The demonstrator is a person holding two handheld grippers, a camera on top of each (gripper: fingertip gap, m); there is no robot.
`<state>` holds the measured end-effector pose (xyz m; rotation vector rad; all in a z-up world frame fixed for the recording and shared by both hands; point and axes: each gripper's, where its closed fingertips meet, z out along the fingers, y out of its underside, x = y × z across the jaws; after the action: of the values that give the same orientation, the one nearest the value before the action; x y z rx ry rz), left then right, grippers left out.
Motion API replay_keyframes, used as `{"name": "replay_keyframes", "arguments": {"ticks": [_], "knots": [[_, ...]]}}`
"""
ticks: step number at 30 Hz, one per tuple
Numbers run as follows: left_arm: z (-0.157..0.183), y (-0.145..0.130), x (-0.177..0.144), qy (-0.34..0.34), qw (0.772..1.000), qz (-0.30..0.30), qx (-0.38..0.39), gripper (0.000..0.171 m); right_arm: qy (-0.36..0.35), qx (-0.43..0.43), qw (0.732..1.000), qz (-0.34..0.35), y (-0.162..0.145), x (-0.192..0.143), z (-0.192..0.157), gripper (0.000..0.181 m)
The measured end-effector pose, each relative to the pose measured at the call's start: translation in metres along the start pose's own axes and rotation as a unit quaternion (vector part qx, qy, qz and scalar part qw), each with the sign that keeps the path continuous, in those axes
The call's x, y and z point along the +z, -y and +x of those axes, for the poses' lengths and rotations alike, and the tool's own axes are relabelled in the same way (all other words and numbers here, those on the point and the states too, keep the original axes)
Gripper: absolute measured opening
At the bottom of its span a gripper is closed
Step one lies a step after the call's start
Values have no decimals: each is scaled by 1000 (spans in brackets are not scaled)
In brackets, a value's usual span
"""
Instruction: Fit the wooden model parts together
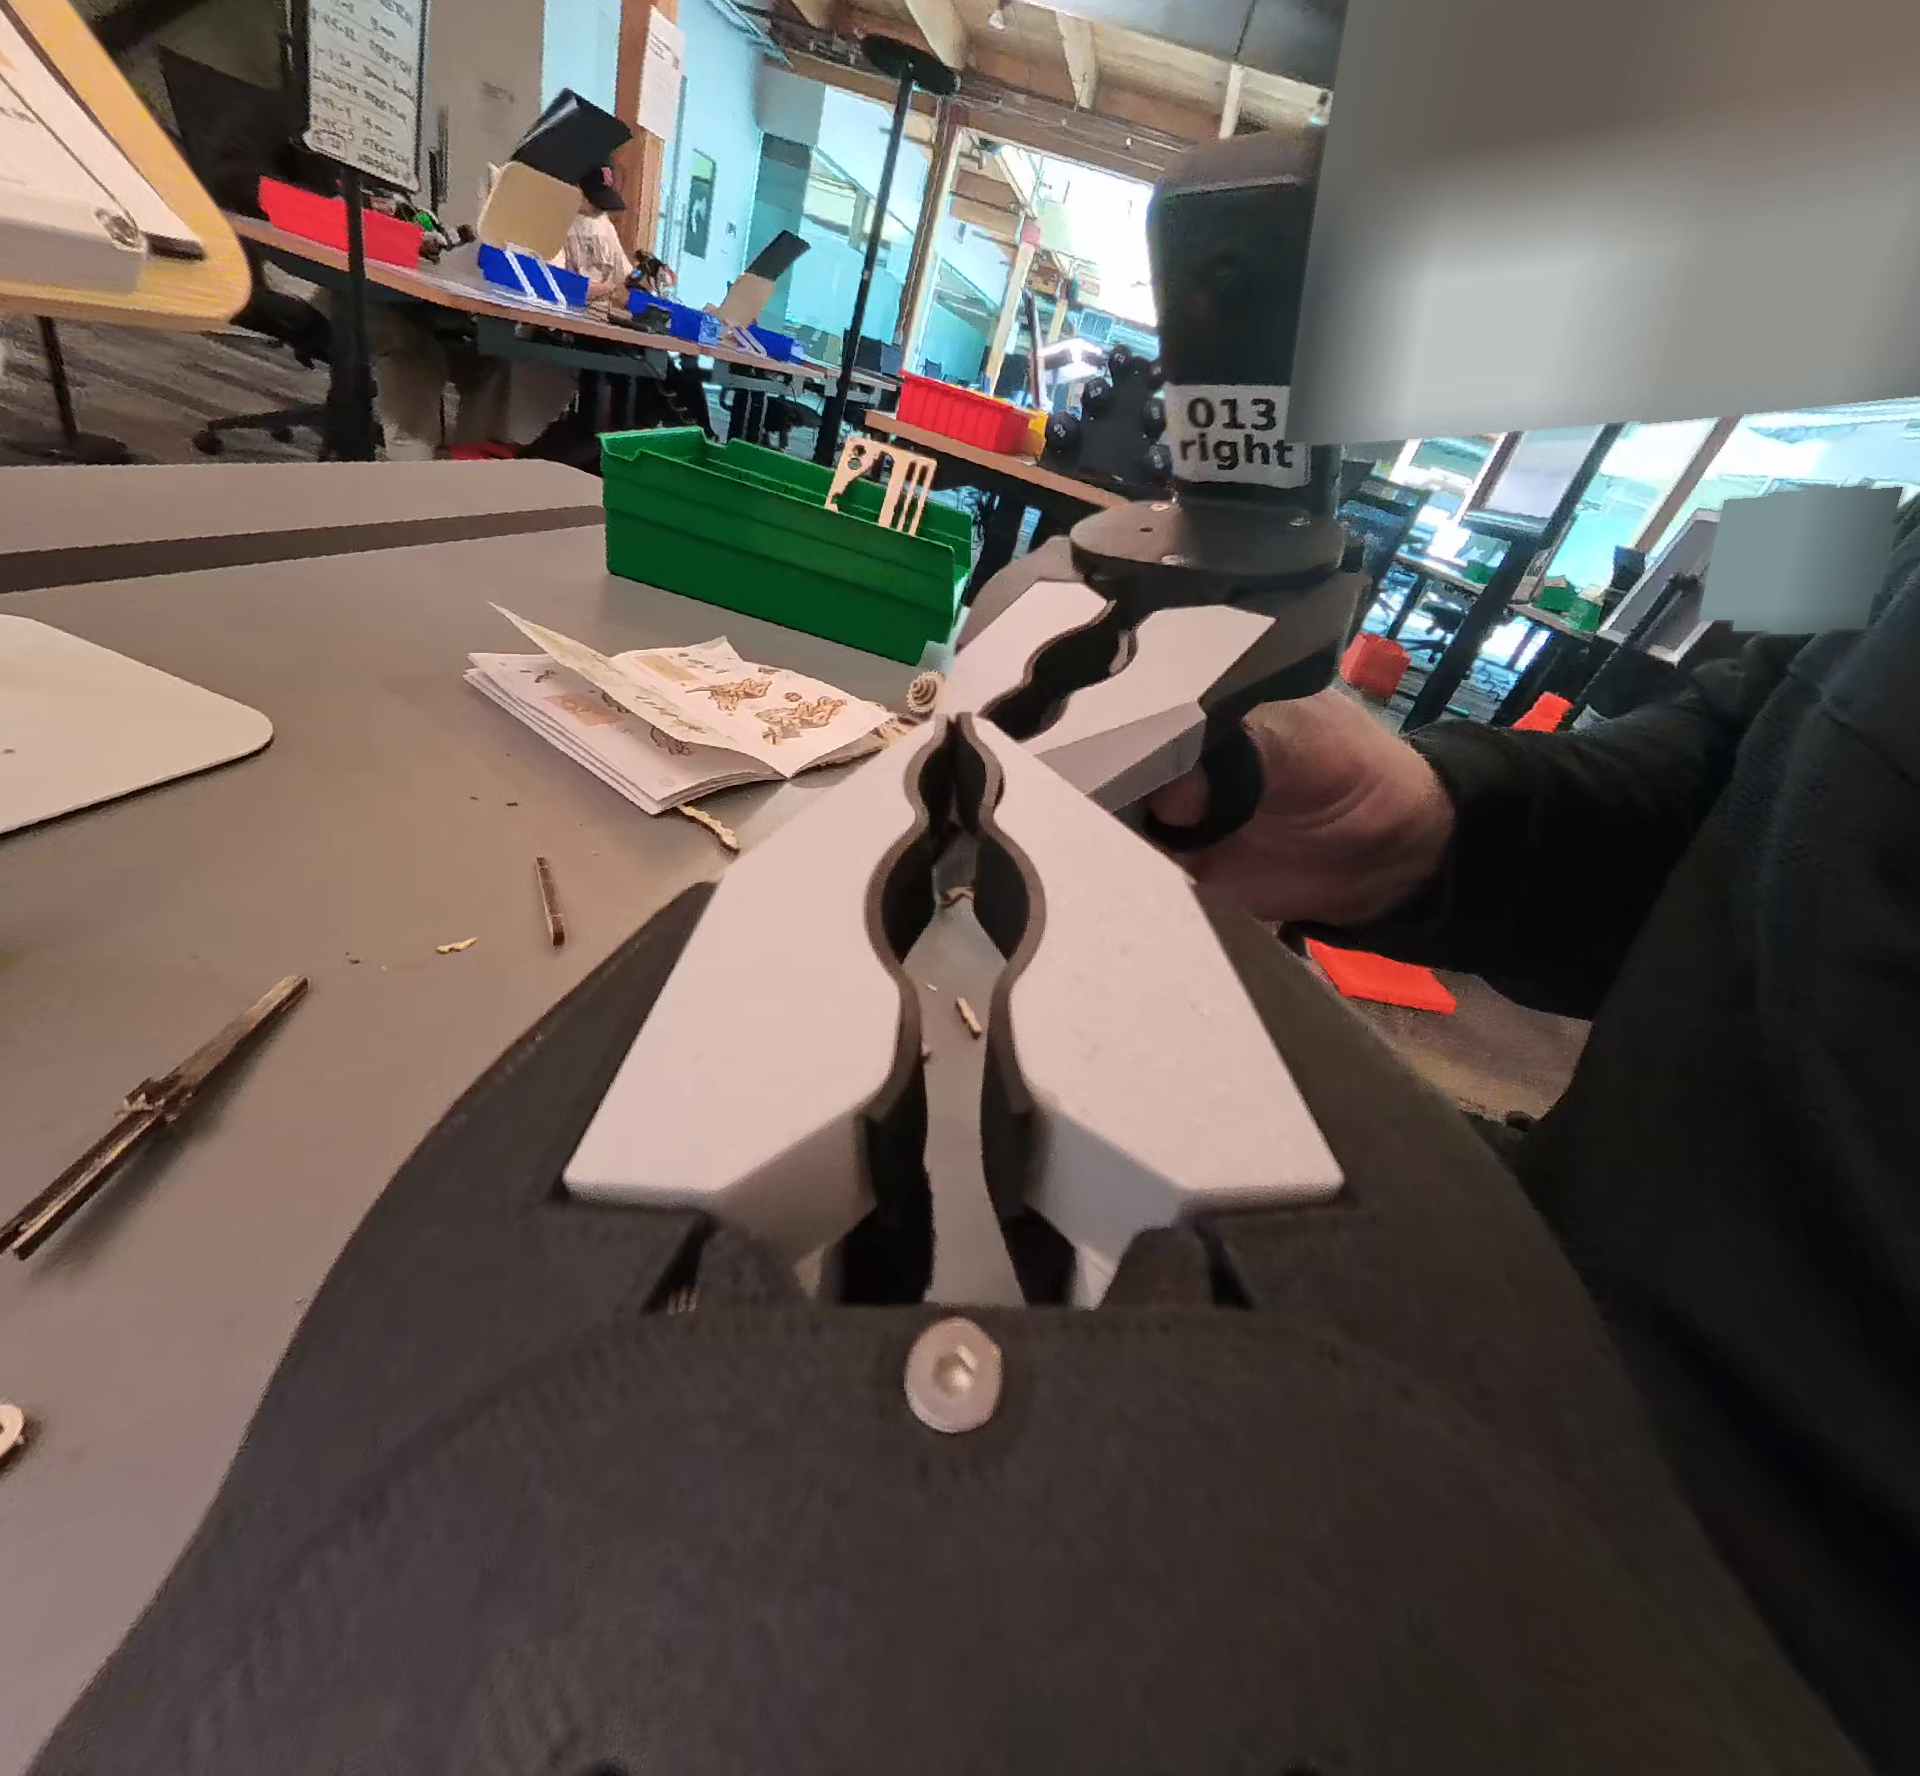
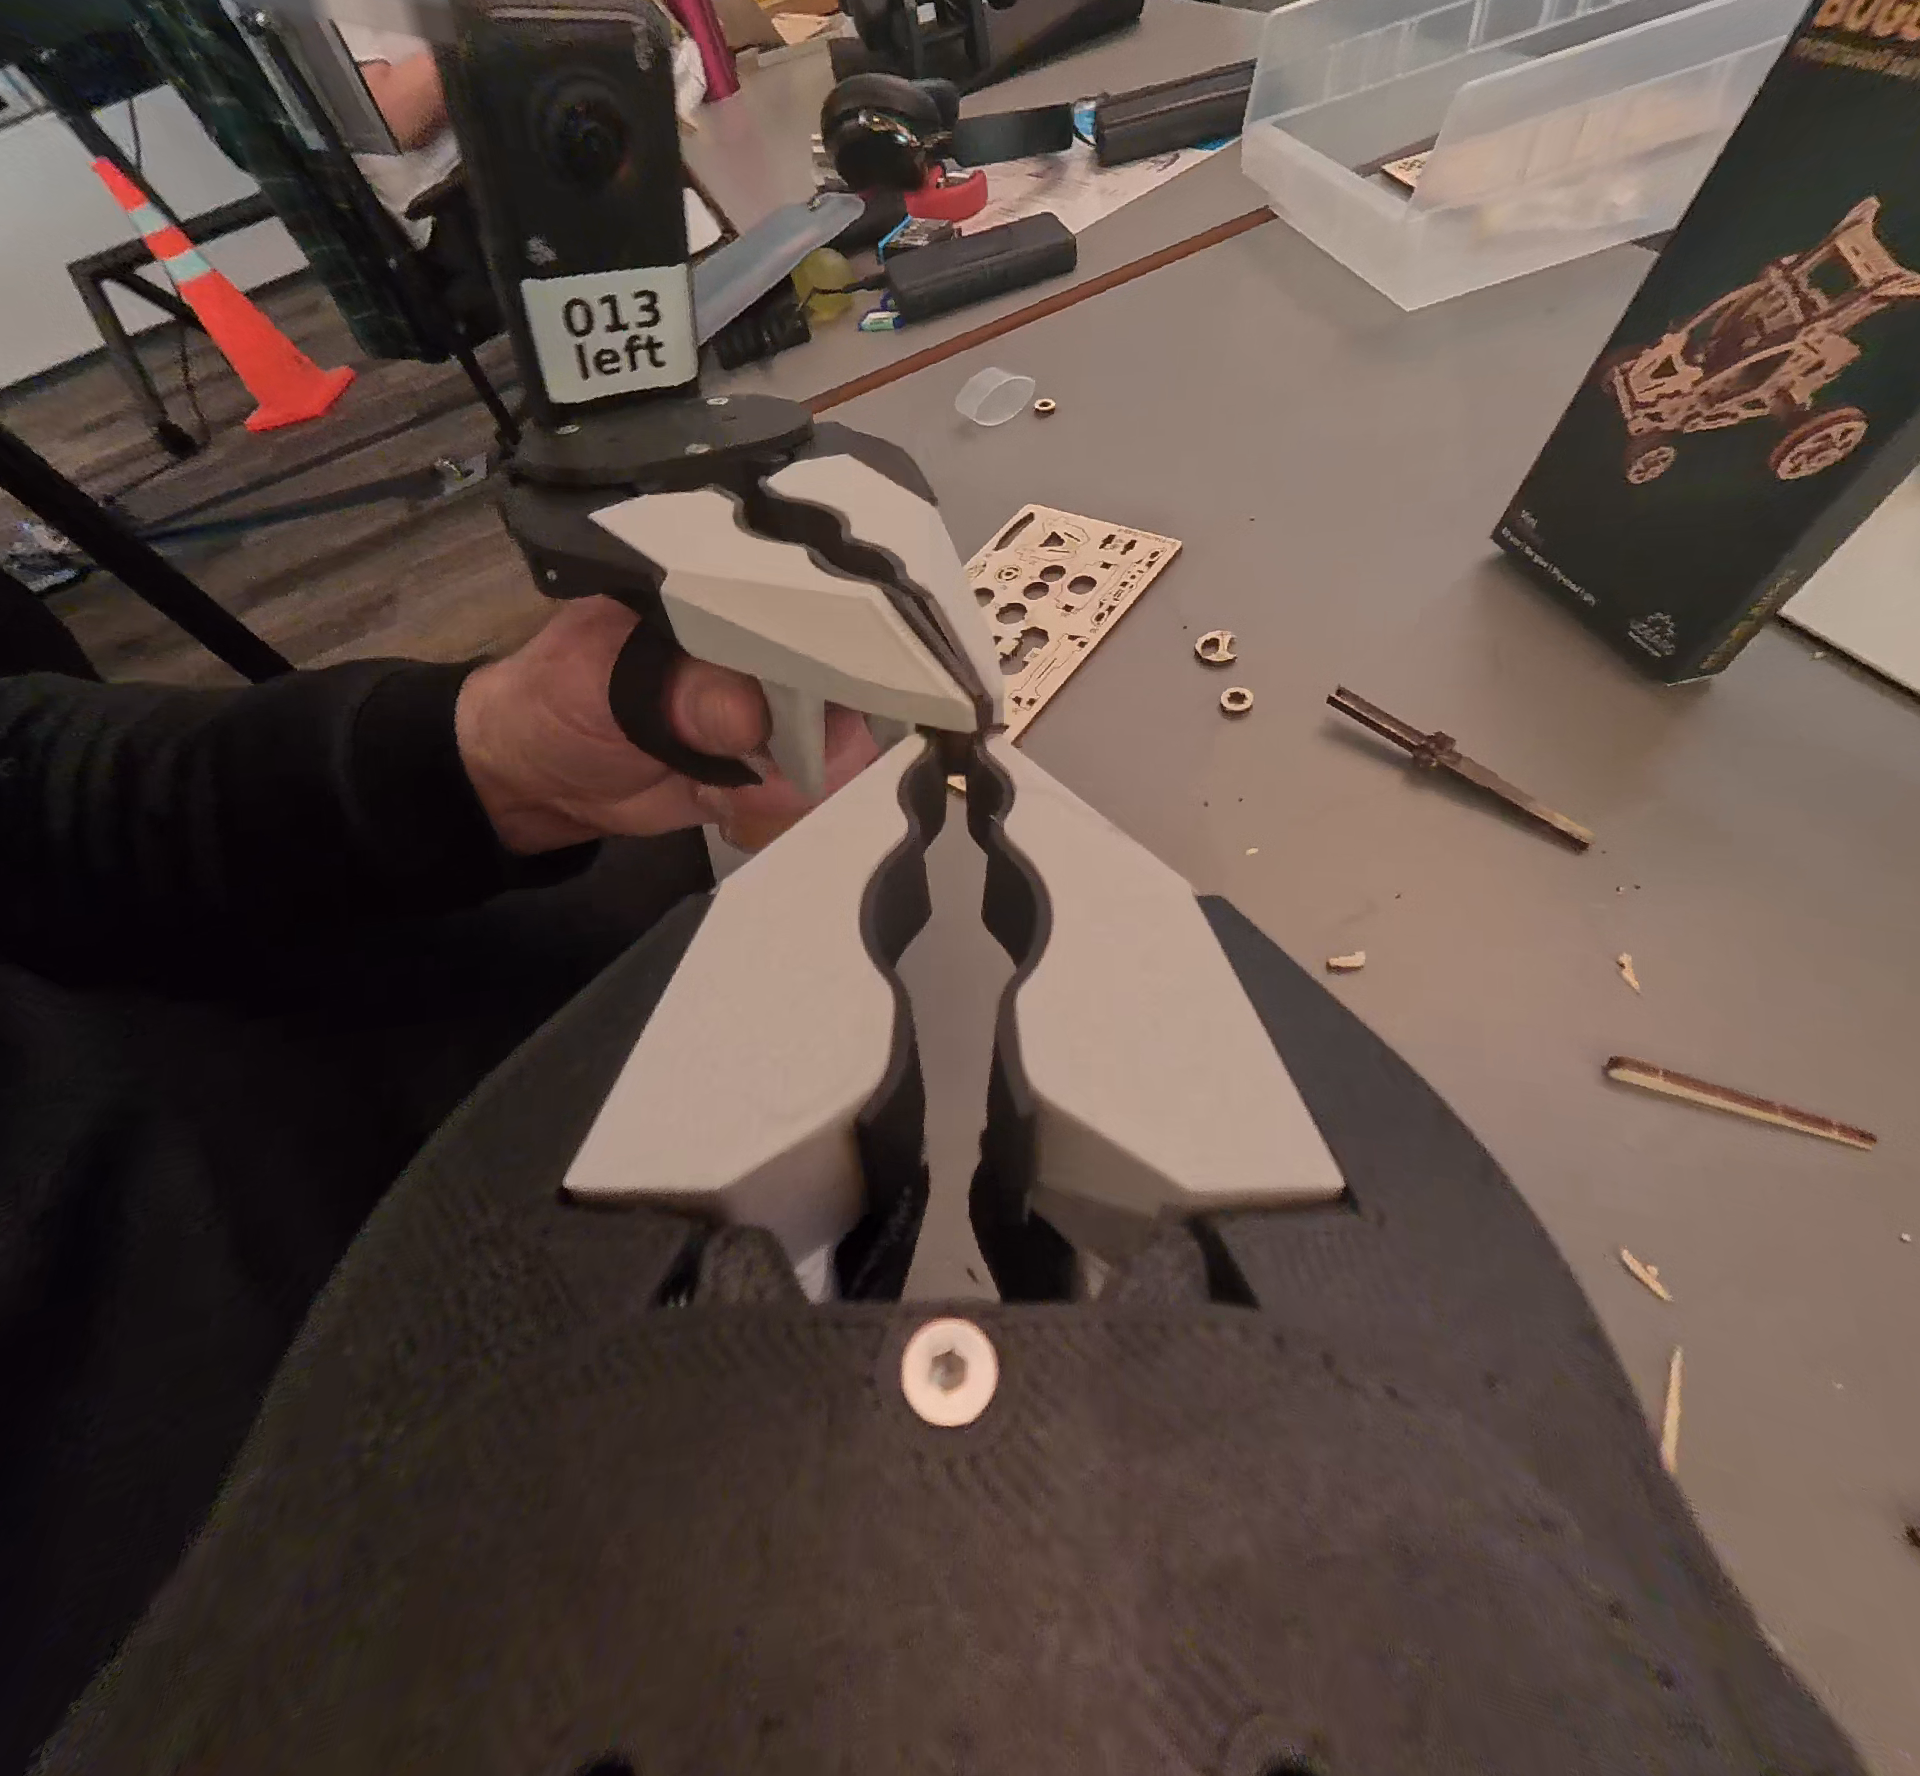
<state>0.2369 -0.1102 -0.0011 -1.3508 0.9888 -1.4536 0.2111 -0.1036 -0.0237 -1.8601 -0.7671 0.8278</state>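
Your left hand-held gripper (image 1: 954, 739) and right hand-held gripper (image 2: 961, 760) meet tip to tip above the tabletop (image 2: 1351, 583), each pinching a small wooden part (image 2: 951, 747), mostly hidden; misaligned pushing could snap or drop it.

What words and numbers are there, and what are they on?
I don't read writing out; these things carry it:
White sticker on the first camera.
White tag on the second camera.
Dark box, big print.
Whiteboard, handwriting.
Booklet, print too small.
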Motion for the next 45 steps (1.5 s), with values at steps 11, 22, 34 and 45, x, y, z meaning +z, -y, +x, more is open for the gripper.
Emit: {"name": "replay_keyframes", "arguments": {"ticks": [11, 22, 34, 45], "knots": [[-12, 14, -12, -5, 999, 3, -43, 9, 46, 57, 996, 42, 6, -7, 3, 0], [-6, 8, -6, -30, 997, -4, -75, 0, 66, 53, 994, 62, 11, -10, 0, 0], [-27, 3, -4, -53, 943, 58, -323, 0, -103, -189, 977, 12, 16, -12, 15, 32], [-21, -5, 7, -34, 920, 46, -387, 0, -197, -331, 919, -77, 3, -8, 26, 25]]}}
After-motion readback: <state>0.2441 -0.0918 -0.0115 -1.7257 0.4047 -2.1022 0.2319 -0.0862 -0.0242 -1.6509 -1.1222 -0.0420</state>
